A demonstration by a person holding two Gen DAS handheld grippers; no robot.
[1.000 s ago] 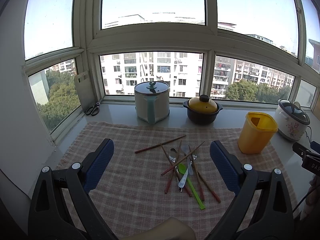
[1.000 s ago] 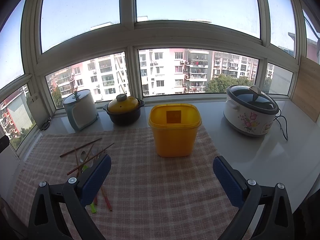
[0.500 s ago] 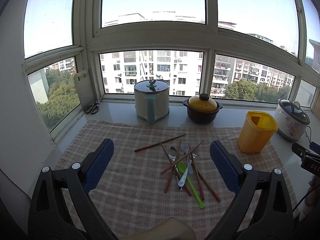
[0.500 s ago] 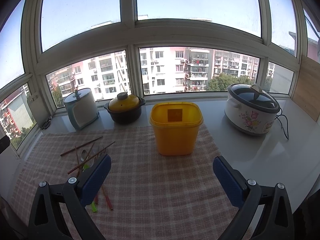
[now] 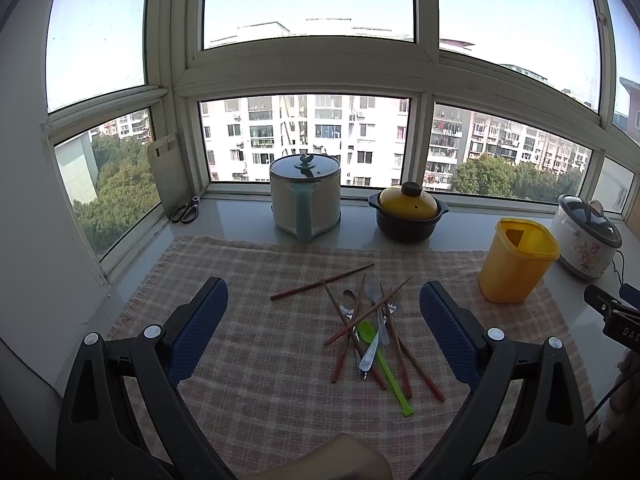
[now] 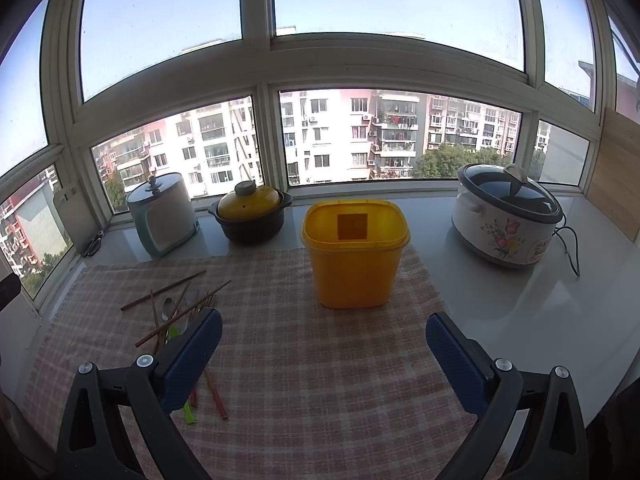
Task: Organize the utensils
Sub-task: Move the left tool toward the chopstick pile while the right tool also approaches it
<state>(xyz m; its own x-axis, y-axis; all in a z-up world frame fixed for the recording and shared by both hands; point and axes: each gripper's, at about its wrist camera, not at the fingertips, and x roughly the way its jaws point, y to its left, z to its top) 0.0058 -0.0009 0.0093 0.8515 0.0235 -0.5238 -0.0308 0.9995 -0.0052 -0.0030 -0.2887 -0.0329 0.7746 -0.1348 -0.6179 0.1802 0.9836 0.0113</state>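
Big windows [image 5: 308, 32] wrap around a white counter [image 6: 560, 292]. Outside the sky is blue and bright, with tall white and pink buildings and green trees. Sun lights up a checked cloth [image 5: 256, 360] on the counter. A wooden board [image 6: 614, 176] leans at the right.

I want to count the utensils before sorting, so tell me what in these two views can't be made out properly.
- Utensil pile, left wrist view: chopsticks, spoons and fork overlap, so an exact count is unsure.
- Same pile, right wrist view: the right gripper covers its near part with one finger.
- Yellow container: its lid hides the inside in both views.
- Scissors, left wrist view: small, blades unclear.
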